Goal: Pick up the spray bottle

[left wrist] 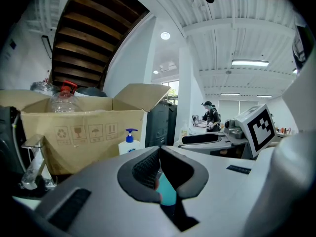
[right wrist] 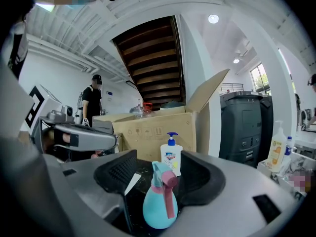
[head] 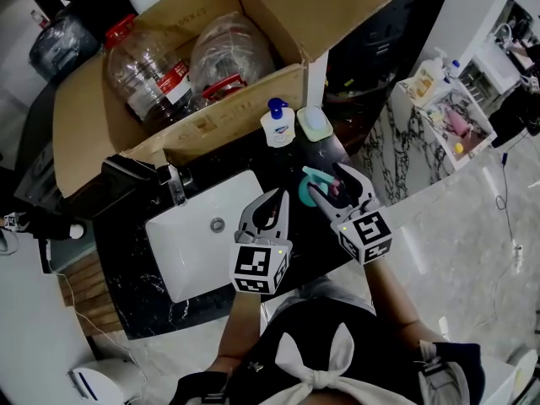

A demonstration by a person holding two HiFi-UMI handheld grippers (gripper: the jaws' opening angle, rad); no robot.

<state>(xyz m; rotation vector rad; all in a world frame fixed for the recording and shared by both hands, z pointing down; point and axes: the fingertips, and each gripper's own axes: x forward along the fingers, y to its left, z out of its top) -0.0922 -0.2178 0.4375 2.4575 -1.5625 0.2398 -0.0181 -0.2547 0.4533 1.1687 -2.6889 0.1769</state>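
Observation:
The spray bottle (head: 310, 189) is teal with a pink trigger and stands upright on the black counter (head: 126, 294), right of the sink. In the right gripper view the bottle (right wrist: 159, 204) stands between the two pads of my right gripper (right wrist: 163, 168), which is open, with a gap showing on each side. In the head view my right gripper (head: 326, 184) sits around the bottle. My left gripper (head: 278, 196) hangs just left of it over the sink's right edge, shut and holding nothing. The left gripper (left wrist: 159, 153) shows only a teal sliver of the bottle (left wrist: 167, 192) behind its closed jaws.
A white pump soap bottle (head: 277, 125) and a pale lidded dish (head: 315, 125) stand behind the spray bottle. An open cardboard box (head: 219, 121) of plastic bottles fills the back. The white sink (head: 198, 247) and its faucet (head: 174, 186) lie to the left. A person stands far off.

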